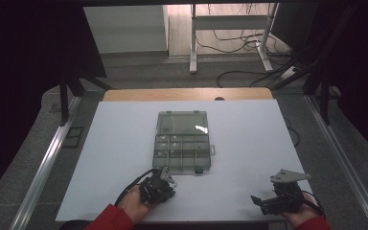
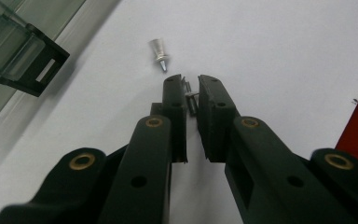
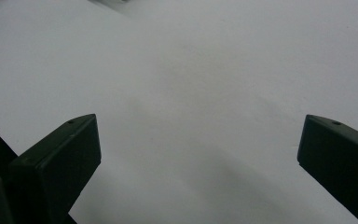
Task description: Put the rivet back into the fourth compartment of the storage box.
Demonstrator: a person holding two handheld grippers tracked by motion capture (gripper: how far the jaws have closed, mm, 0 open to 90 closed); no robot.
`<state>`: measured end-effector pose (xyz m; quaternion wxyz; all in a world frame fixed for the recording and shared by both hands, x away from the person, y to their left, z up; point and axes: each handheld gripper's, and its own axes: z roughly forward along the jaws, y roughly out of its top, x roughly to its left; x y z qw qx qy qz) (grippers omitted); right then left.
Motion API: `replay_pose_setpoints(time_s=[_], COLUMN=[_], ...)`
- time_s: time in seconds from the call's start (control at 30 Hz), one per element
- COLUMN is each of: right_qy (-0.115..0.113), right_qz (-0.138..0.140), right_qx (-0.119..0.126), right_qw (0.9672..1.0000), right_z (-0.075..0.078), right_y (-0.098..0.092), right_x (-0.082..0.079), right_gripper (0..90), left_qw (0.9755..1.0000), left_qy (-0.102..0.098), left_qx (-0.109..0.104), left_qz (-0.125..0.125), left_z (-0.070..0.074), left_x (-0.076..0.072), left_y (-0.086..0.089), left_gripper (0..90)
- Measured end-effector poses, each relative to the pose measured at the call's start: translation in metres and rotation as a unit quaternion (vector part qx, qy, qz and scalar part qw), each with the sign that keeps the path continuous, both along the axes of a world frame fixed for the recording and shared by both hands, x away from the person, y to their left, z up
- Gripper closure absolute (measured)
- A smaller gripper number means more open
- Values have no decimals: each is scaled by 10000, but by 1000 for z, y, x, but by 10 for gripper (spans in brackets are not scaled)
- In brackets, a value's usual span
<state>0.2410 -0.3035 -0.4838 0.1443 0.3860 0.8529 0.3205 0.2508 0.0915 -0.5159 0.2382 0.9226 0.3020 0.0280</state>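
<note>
White sheet point(image 2: 270, 42), small metal pin point(image 2: 192, 99) between left gripper point(image 2: 191, 84) fingers point(image 2: 214, 107)

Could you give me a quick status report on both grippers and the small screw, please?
Left gripper shut on small screw. Right gripper open, over bare white table. Second screw loose ahead, organizer box open beyond. Nothing in the way.

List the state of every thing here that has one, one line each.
Organizer box: lid open, laid back flat on the table.
Box latch: unfastened.
Left gripper: shut on a small metal pin.
Silver rivet: loose on the white sheet, just ahead of the left gripper, apart from it.
Right gripper: open, nothing between its jaws, over bare sheet.
</note>
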Motion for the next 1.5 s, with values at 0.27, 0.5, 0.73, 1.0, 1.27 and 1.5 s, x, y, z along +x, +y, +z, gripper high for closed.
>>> replay_pose_setpoints(time_s=[0.27,0.5,0.73,1.0,1.27,1.5], right_qy=[10,6,-17,-29,-48,-57], right_qz=[8,11,-7,-44,-62,-99], right_qx=[8,9,23,43,68,86], right_qw=[10000,10000,10000,10000,9999,9999], right_z=[0,0,0,1,1,2], right_y=[0,0,0,-1,-1,-2], right_x=[0,0,0,0,0,0], right_gripper=[0,0,0,0,0,0], left_qw=[9994,9989,9977,9957,9933,9930], left_qy=[108,169,240,223,136,1], left_qx=[-280,-406,-608,-862,-1097,-1132], left_qz=[169,192,181,249,339,331], left_z=[5,9,14,24,36,45], left_x=[4,7,10,17,25,33], left_y=[7,11,15,21,21,18], left_gripper=[863,866,866,867,867,867])
